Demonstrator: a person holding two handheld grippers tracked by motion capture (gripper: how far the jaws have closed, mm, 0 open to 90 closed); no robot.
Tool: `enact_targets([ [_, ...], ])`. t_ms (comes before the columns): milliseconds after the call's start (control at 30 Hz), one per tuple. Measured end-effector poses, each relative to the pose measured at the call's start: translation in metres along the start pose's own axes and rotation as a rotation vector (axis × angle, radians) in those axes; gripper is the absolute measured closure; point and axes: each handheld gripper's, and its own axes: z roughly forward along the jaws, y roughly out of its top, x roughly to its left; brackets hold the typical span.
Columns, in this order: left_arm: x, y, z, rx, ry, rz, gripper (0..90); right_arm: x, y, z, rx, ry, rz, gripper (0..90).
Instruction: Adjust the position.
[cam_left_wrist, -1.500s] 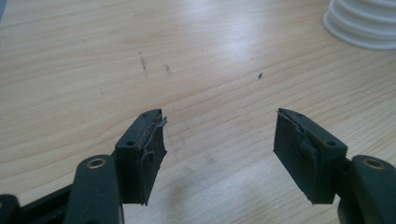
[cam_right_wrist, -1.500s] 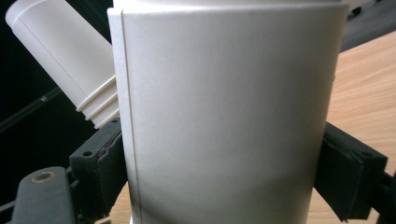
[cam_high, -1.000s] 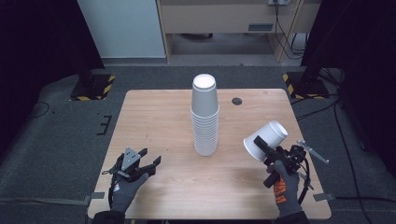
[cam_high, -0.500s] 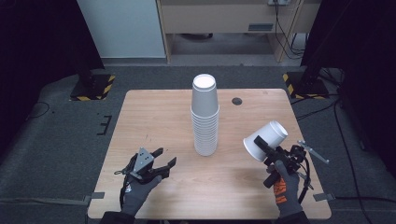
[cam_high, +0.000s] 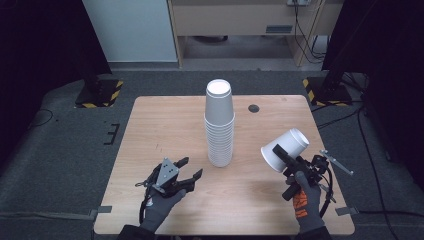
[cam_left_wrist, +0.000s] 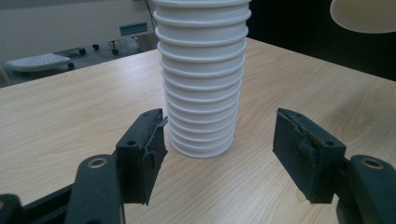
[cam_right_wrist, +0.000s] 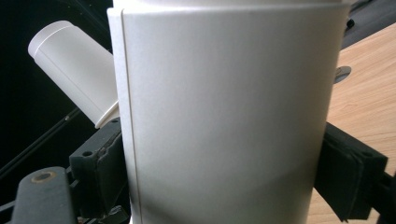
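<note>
1. A tall stack of white paper cups (cam_high: 219, 125) is standing upside down near the middle of the desk (cam_high: 150, 130), its base resting on the wood and its top leaning slightly toward the far edge.

2. In the left gripper view, the stack's ribbed rims (cam_left_wrist: 201, 79) are rising straight ahead between your two black jaws, just beyond their tips and touching neither pad.

3. You are holding the left gripper (cam_high: 189, 170) low over the desk near the near edge, left of the stack, with its jaws spread wide and nothing between them; your gloved left hand (cam_high: 162, 200) is wrapping its handle from below.

4. You are gripping a single white cup (cam_high: 285, 149) in the right gripper (cam_high: 281, 154), lifted above the desk toward the right edge and tilted so that its closed end is pointing up and away from you.

5. In the right gripper view, that single cup's smooth wall (cam_right_wrist: 224, 116) is sitting squarely between the jaws, both pads pressing against its sides, with its seam running down the left.

6. Behind the held cup in that view, the stack's top (cam_right_wrist: 74, 65) is showing, slanted because the camera is tilted.

7. Your right hand (cam_high: 305, 197), in a grey and orange glove, is clasping the gripper's grip near the near right corner.

8. A small dark round disc (cam_high: 254, 108) is lying on the desk near the far edge, right of the stack.
</note>
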Motion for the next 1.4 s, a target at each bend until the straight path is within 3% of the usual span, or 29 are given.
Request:
enact_targets([
  [467,-0.024,0.018,0.021,-0.049,-0.058,0.040,36.5,0.005,-0.002,0.000,0.002,0.016,0.015,15.4],
  [1400,-0.068,0.035,0.081,-0.098,-0.170,0.061,42.4,0.007,-0.008,0.004,0.030,0.024,0.014,15.4],
])
